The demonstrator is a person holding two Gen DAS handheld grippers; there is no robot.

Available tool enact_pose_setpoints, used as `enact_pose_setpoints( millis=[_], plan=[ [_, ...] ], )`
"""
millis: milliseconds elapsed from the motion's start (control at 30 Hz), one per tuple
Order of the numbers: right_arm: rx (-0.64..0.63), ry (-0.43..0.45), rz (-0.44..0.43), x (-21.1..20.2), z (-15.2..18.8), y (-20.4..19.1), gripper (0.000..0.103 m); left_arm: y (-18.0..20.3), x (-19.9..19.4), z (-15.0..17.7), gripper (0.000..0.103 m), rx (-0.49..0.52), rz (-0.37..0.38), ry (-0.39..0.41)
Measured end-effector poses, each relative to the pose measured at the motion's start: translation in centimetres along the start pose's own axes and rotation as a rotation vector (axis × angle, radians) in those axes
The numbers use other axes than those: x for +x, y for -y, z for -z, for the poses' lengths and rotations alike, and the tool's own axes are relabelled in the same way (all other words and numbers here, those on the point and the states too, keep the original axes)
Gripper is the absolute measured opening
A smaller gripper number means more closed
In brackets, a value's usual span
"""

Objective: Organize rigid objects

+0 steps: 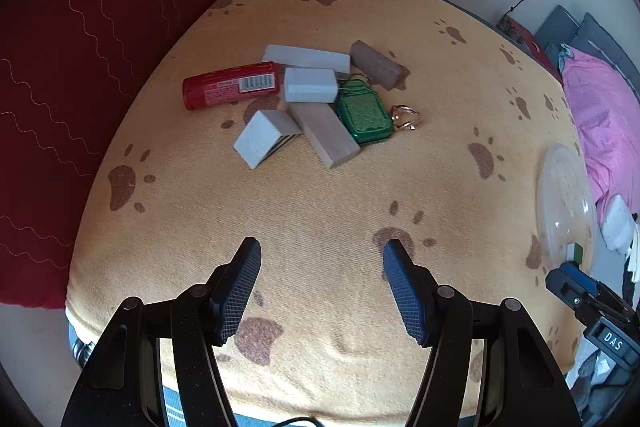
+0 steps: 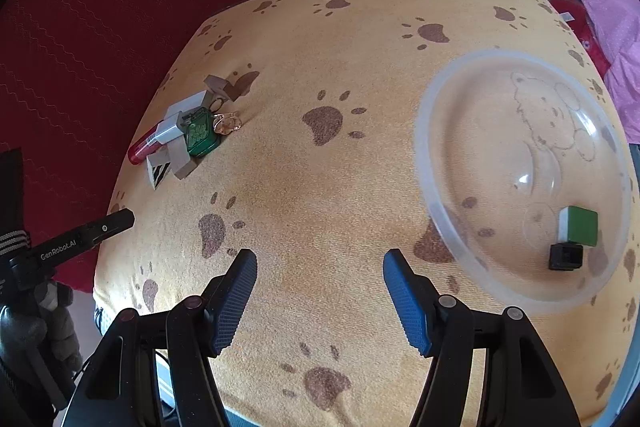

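Observation:
A pile of small rigid things lies on the paw-print cloth: a red tube [image 1: 228, 87], two white blocks [image 1: 310, 85], a wooden block [image 1: 324, 135], a green tin [image 1: 362, 115], a gold ring [image 1: 406, 117] and a brown block [image 1: 376, 65]. My left gripper [image 1: 322, 243] hovers short of the pile, open, with nothing between its fingers. A clear plastic bowl [image 2: 420, 155] sits at the right and holds a green block [image 2: 580, 227] and a black cube [image 2: 565, 256]. Left of the bowl, my right gripper [image 2: 318, 253] stands open and empty. The pile [image 2: 184, 135] shows far left there.
A red quilted cover [image 1: 80, 67] borders the cloth on the left. Pink bedding [image 1: 600, 115] lies past the right edge. The cloth's far edge meets a white wall. The other gripper shows at each view's side edge: right gripper [image 1: 592, 303], left gripper [image 2: 80, 239].

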State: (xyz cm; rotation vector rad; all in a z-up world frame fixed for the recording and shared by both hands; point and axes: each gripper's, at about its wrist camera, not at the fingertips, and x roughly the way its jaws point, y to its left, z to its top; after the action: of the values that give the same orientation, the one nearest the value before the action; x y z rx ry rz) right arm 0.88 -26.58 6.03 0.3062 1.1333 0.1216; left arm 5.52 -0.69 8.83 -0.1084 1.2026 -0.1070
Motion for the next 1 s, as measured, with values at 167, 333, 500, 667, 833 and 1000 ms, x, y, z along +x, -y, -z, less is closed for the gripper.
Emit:
enact_pose_setpoints(
  millis=[167,333,500,667,833,1000],
  plan=[
    [-0.011,-0.017,0.002,1.2,-0.1,-1.7,0.069,-2.4,0.9,-1.1,0.065,0.002,-0.013,-0.01],
    [-0.011,-0.029,0.013,2.1,-0.2,-3.0,0.069,-4.1,2.3,-2.6,0.065,0.032,-0.025,-0.017],
    [0.006,-0.038,0.034,2.8,-0.1,-3.7,0.069,-5.2,4.2,-4.3,0.065,0.067,-0.017,-0.028],
    [0.024,-0.051,0.052,3.5,-0.1,-4.2,0.069,-5.4,5.9,-5.8,0.064,0.121,-0.001,-0.034],
    [0.033,-0.06,0.06,4.1,-0.1,-4.9,0.069,-5.1,7.2,-7.1,0.062,0.177,0.014,-0.034],
    [0.033,-0.062,0.06,4.6,-0.3,-6.0,0.069,-4.8,8.3,-7.9,0.049,0.223,0.039,-0.042]
  ],
)
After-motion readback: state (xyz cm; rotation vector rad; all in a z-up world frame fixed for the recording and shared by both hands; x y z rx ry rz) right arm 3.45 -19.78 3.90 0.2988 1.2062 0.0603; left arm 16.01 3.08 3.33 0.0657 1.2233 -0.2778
